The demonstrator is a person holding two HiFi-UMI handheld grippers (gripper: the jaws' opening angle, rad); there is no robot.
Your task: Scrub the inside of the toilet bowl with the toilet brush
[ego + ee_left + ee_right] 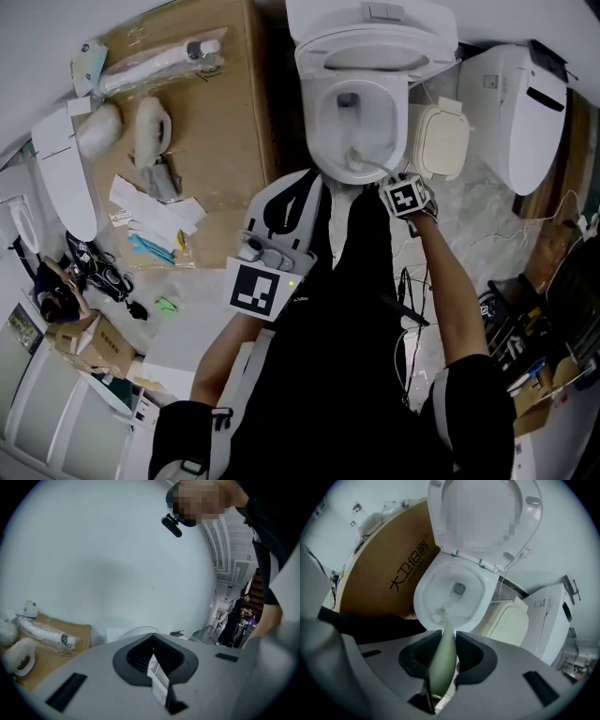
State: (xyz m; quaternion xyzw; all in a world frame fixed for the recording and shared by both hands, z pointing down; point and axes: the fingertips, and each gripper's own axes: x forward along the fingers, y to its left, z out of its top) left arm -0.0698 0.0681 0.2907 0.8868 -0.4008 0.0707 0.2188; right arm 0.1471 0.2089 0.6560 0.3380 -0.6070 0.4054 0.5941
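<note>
One toilet brush (443,660) clamped in the right hand-held gripper (444,638), bristles inside the near rim of one open toilet bowl (421,603), hollow free beyond, one cardboard box (379,583) close on its left, left hand-held gripper (153,648) closed, empty

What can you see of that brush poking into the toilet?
The brush has a smooth, pale green handle, plastic by the look, thick at the grip and narrowing toward a small head of white bristles. The right gripper holds the thick part between its jaws. It slants down into the white toilet bowl, bristles at the near inner wall; actual contact is hard to tell.
</note>
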